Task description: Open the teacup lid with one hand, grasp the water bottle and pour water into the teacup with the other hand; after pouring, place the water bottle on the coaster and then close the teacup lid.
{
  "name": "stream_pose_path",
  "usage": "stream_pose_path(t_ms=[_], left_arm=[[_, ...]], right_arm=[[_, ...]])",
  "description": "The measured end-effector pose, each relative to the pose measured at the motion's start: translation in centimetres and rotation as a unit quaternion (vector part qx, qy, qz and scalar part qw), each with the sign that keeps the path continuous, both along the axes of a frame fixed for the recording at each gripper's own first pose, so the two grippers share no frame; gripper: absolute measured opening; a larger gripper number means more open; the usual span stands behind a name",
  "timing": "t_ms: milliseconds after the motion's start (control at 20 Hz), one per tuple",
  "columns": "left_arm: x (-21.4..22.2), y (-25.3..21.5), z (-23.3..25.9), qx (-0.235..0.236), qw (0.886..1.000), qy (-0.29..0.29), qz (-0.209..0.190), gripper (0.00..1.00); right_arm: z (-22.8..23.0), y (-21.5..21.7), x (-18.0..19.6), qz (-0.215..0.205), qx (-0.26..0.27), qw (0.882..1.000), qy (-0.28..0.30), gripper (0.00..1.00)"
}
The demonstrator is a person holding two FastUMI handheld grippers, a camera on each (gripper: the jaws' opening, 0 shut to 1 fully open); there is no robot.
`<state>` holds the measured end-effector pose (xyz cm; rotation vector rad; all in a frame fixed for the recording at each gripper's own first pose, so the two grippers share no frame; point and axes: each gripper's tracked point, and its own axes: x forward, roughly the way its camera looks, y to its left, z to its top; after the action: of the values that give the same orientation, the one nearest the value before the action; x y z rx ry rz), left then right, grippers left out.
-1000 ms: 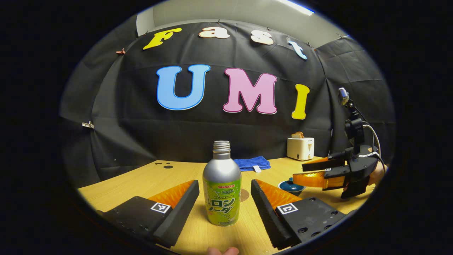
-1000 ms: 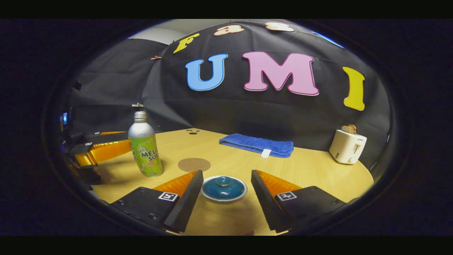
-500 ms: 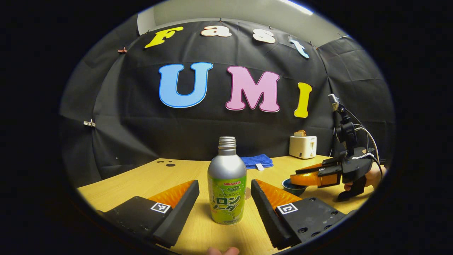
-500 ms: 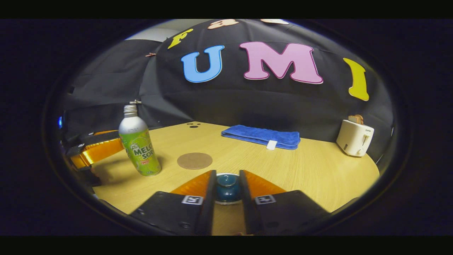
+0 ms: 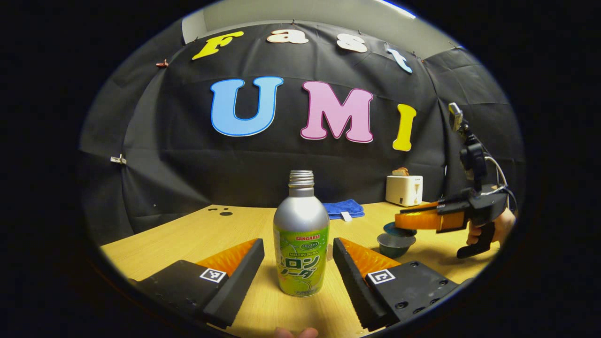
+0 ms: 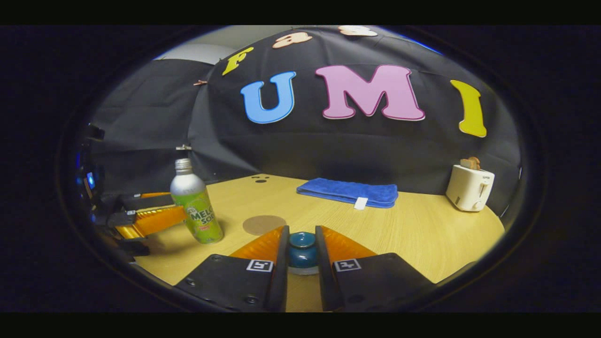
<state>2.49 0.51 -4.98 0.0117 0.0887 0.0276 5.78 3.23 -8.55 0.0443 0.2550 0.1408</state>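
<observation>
Right gripper (image 6: 300,251) pinches the teacup lid (image 6: 302,248) above the teacup (image 5: 396,244) (uncovered); left gripper (image 5: 298,263) gapes wide around the upright water bottle (image 5: 301,244)

Bare table (image 6: 422,230) lies open between towel (image 6: 347,192) and coaster (image 6: 264,225); toaster (image 6: 469,188) blocks the far corner.

Each gripper is built from dark, flat, wedge-shaped bodies. On the left gripper (image 5: 298,263) a square black-and-white marker is carried on top of each body, and small round screws are set into the right one. The same markers and screws are seen on the right gripper (image 6: 300,263). In the left gripper view, a pistol-style grip, looped cables and a small mast are fitted behind it.
</observation>
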Motion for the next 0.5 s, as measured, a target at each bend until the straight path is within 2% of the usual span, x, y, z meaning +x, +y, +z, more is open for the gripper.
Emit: stream_pose_path(t_ms=[350, 400, 500], left_arm=[[2.3, 0.1, -0.4, 0.003, 1.000, 0.010, 0.020, 0.94], [2.4, 0.1, -0.6, 0.009, 1.000, 0.012, 0.023, 0.93], [2.8, 0.0, -0.6, 0.012, 0.999, 0.015, 0.026, 0.84]], right_arm=[[2.9, -6.2, -3.0, -0.061, 0.003, 0.998, -0.032, 0.32], [3.1, -6.9, -3.3, -0.067, 0.003, 0.997, -0.034, 0.37], [3.4, -8.4, -4.1, -0.080, 0.005, 0.996, -0.039, 0.37]])
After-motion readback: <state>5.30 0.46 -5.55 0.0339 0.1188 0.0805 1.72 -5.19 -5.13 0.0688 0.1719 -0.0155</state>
